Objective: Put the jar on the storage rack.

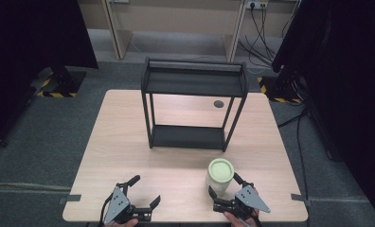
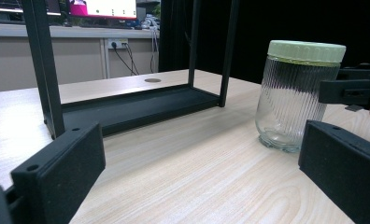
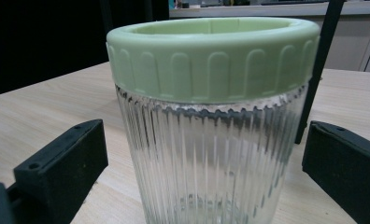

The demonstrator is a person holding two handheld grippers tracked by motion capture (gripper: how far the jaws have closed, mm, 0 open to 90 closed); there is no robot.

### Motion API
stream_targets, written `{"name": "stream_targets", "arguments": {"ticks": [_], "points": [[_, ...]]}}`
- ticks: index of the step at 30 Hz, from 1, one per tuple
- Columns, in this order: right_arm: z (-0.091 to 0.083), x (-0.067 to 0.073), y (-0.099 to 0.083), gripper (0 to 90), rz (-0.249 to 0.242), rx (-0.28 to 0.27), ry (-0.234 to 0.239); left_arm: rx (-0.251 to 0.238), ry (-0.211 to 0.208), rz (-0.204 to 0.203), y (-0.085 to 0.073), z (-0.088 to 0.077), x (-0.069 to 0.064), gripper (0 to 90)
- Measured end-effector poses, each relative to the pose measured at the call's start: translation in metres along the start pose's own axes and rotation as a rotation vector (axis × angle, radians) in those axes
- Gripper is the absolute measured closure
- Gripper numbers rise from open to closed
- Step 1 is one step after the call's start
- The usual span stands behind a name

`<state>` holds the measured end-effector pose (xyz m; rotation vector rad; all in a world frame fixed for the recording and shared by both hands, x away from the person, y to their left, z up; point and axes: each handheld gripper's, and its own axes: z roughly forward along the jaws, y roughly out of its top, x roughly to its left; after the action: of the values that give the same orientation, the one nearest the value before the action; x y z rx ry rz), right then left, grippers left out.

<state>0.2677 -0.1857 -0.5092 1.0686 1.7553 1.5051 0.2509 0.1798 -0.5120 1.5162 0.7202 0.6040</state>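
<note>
1. Right tongs (image 1: 224,186) spread wide, flanking the ribbed clear glass jar with pale green screw lid (image 3: 211,121), untouched, upright on bench.
2. Left tongs (image 1: 145,191) wide, empty, jar off to their right.
3. Jar likely rigid, slippery, breakable; grip ribbed body below lid.

1. Left gripper (image 1: 146,193): black jaws, grey three-cornered plate with small dark screw holes.
2. Right gripper (image 1: 224,184): same black build and grey plate.
3. Jaw pads: matt black blocks, apparently one small hole each.
</note>
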Motion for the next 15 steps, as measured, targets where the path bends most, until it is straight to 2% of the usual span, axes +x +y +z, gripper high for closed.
{"name": "stream_targets", "arguments": {"ticks": [15], "points": [[0.016,-0.001,0.001,3.7,0.015,0.016,0.009,0.0,-0.003,0.003,0.0,0.0,-0.001,0.0]]}}
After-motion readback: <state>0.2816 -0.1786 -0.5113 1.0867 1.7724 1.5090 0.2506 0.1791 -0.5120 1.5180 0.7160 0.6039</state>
